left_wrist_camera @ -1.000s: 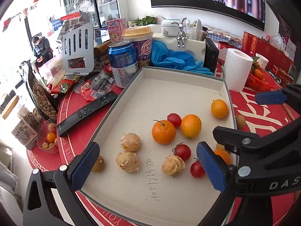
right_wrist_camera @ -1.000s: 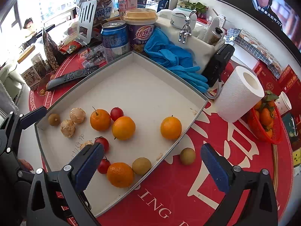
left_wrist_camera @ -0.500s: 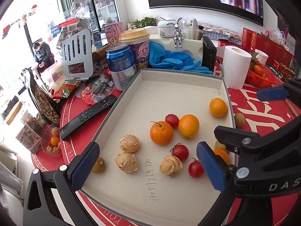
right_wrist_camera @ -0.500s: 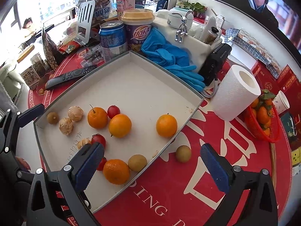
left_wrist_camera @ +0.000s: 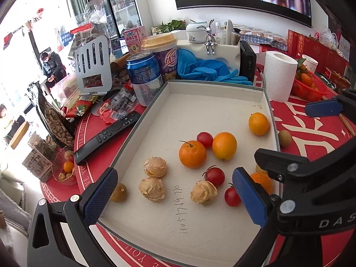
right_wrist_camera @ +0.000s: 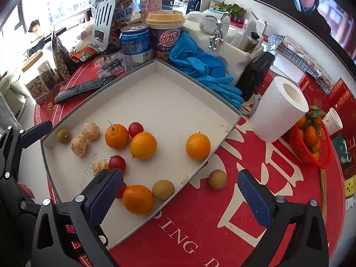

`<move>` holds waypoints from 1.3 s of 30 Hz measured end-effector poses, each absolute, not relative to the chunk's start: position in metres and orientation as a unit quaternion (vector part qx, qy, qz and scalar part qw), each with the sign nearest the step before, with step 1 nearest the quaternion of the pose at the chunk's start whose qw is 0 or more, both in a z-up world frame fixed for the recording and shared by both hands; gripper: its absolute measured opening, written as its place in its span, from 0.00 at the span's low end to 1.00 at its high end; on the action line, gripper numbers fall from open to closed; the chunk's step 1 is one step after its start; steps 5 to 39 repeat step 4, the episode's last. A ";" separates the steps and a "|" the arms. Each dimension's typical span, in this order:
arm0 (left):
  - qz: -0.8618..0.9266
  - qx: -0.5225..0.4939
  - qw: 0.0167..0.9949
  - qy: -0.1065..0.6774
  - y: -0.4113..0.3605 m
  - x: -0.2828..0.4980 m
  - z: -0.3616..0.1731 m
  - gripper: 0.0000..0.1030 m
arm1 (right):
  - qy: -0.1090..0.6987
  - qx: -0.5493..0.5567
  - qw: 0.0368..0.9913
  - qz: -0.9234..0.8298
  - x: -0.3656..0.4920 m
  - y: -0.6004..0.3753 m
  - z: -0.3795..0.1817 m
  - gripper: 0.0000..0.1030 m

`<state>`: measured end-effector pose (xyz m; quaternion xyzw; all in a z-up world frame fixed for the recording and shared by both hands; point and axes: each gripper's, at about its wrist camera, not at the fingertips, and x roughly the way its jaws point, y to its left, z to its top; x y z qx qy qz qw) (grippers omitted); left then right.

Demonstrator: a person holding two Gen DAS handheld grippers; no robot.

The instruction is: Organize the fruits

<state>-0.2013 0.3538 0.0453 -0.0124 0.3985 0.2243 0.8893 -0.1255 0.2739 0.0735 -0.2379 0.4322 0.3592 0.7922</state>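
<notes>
A shallow white tray (left_wrist_camera: 213, 89) (right_wrist_camera: 155, 66) holds oranges (left_wrist_camera: 192, 156) (right_wrist_camera: 143, 145), cherry tomatoes (left_wrist_camera: 214, 175) (right_wrist_camera: 135, 129), papery husk fruits (left_wrist_camera: 155, 166) (right_wrist_camera: 90, 130) and small brown-green round fruits (right_wrist_camera: 163, 189). One brown-green fruit (right_wrist_camera: 217, 179) (left_wrist_camera: 284, 138) lies on the red cloth outside the tray's right edge. My left gripper (left_wrist_camera: 173, 197) is open and empty above the tray's near end. My right gripper (right_wrist_camera: 181, 194) is open and empty over the tray's right edge; the loose fruit lies just beyond, between its fingers.
A blue can (left_wrist_camera: 144, 80), a purple cup (left_wrist_camera: 163, 55), blue gloves (left_wrist_camera: 200, 69), a remote (left_wrist_camera: 106, 135) and snack bags crowd the far and left sides. A paper towel roll (right_wrist_camera: 278, 109) and a red basket of oranges (right_wrist_camera: 311, 142) stand right.
Both grippers have drifted slightly toward the table's right and closer to the table. Both stay open. No fruit has moved.
</notes>
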 end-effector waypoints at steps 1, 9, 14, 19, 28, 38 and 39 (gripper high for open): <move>0.223 -0.012 0.890 0.397 0.354 -0.202 0.046 1.00 | 0.432 -0.237 0.792 0.360 -0.126 0.274 0.074 1.00; 0.225 -0.006 0.890 0.397 0.352 -0.203 0.047 1.00 | 0.431 -0.237 0.792 0.363 -0.127 0.272 0.075 1.00; 0.225 -0.006 0.890 0.397 0.352 -0.203 0.047 1.00 | 0.431 -0.237 0.792 0.363 -0.127 0.272 0.075 1.00; 0.225 -0.006 0.890 0.397 0.352 -0.203 0.047 1.00 | 0.431 -0.237 0.792 0.363 -0.127 0.272 0.075 1.00; 0.225 -0.006 0.890 0.397 0.352 -0.203 0.047 1.00 | 0.431 -0.237 0.792 0.363 -0.127 0.272 0.075 1.00; 0.225 -0.006 0.890 0.397 0.352 -0.203 0.047 1.00 | 0.431 -0.237 0.792 0.363 -0.127 0.272 0.075 1.00; 0.225 -0.006 0.890 0.397 0.352 -0.203 0.047 1.00 | 0.431 -0.237 0.792 0.363 -0.127 0.272 0.075 1.00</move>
